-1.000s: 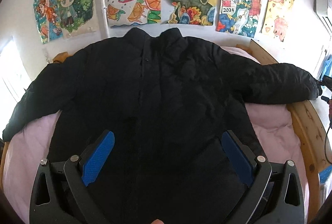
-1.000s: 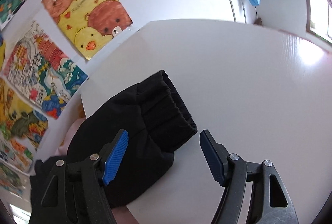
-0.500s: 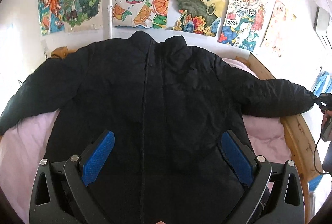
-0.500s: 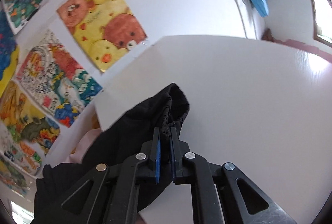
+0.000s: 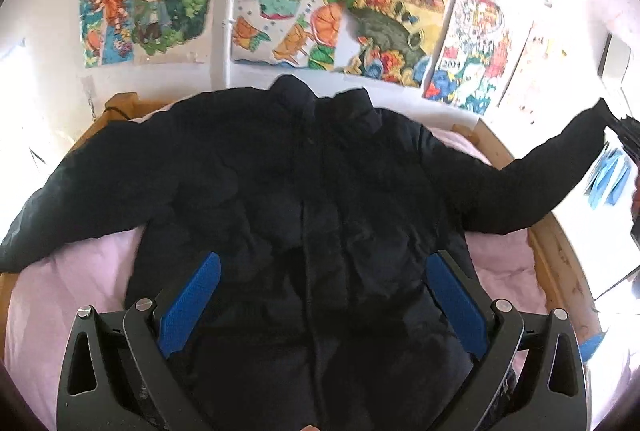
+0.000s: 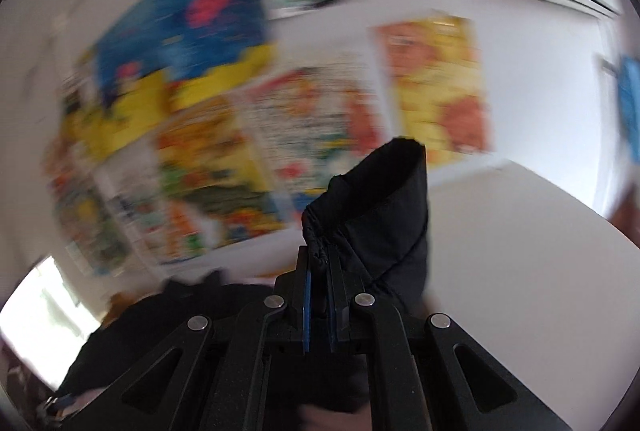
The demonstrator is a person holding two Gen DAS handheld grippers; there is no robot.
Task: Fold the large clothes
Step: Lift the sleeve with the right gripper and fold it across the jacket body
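Jacket: the black padded jacket point(image 5: 304, 215) lies front up and spread across the pink bedsheet point(image 5: 64, 295), hem nearest the left camera, collar point(image 5: 320, 99) at the far end by the wall.
Near edge: the hem runs under the left gripper point(image 5: 320, 307); bare pink sheet shows on both sides of the jacket body.
Left sleeve side: one sleeve point(image 5: 80, 195) lies flat on the sheet and reaches the left rim of the view.
Right sleeve side: the other sleeve point(image 5: 552, 171) is lifted off the bed, slanting up past the wooden bed frame point(image 5: 560, 259) with open air beneath its cuff.
Far edge: the frame's headboard end meets a white wall covered with colourful drawings point(image 5: 280, 19); little room beyond the collar.
Left gripper: blue pads point(image 5: 188, 307) spread wide, over the lower jacket, one to each side of the front closure; whether they touch the fabric I cannot tell.
Right gripper: the right gripper point(image 6: 318, 271) has its fingers pressed together, pinching the gathered cuff point(image 6: 384, 207), which stands up beyond the tips; the background is motion-blurred.
Right side room: a white flat surface point(image 6: 520, 271) lies beyond the cuff.
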